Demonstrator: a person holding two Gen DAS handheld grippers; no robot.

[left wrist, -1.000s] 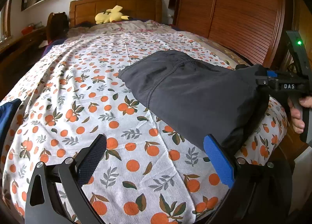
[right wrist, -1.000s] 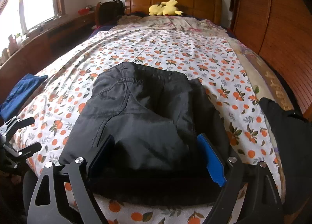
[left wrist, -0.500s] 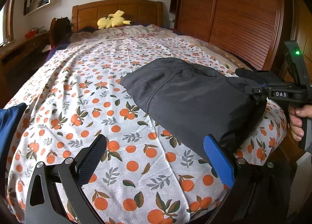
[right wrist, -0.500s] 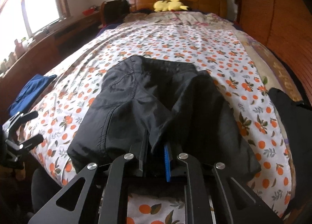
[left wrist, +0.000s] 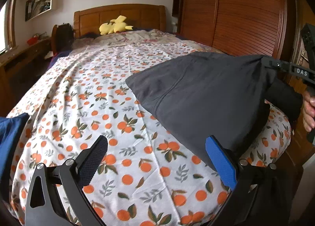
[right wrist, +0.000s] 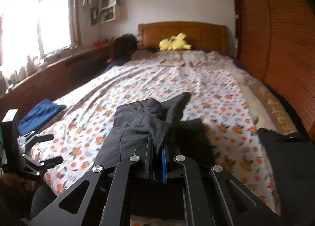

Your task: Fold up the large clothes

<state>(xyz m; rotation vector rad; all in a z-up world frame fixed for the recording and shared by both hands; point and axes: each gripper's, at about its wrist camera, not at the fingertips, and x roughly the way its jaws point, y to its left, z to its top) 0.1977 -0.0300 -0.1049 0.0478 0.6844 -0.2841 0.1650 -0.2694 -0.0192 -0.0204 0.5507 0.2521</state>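
A dark grey garment [left wrist: 204,96] lies folded on the orange-print bedsheet [left wrist: 118,112] near the bed's foot. My right gripper [right wrist: 157,147] is shut on the garment's near edge [right wrist: 137,127] and holds that edge lifted above the bed; it also shows in the left wrist view [left wrist: 275,66] at the right. My left gripper [left wrist: 157,159] is open and empty, low over the sheet, left of the garment. It shows in the right wrist view [right wrist: 49,149] at the far left.
A blue cloth [left wrist: 9,139] lies at the bed's left edge. Another black garment [right wrist: 287,159] lies at the right edge. A yellow plush toy [left wrist: 114,27] sits by the wooden headboard [left wrist: 118,17]. A wooden wardrobe [left wrist: 236,9] stands right, a window ledge [right wrist: 49,68] left.
My right gripper closed on the garment's near edge and lifted it up and back. My left gripper stayed open and rose slightly.
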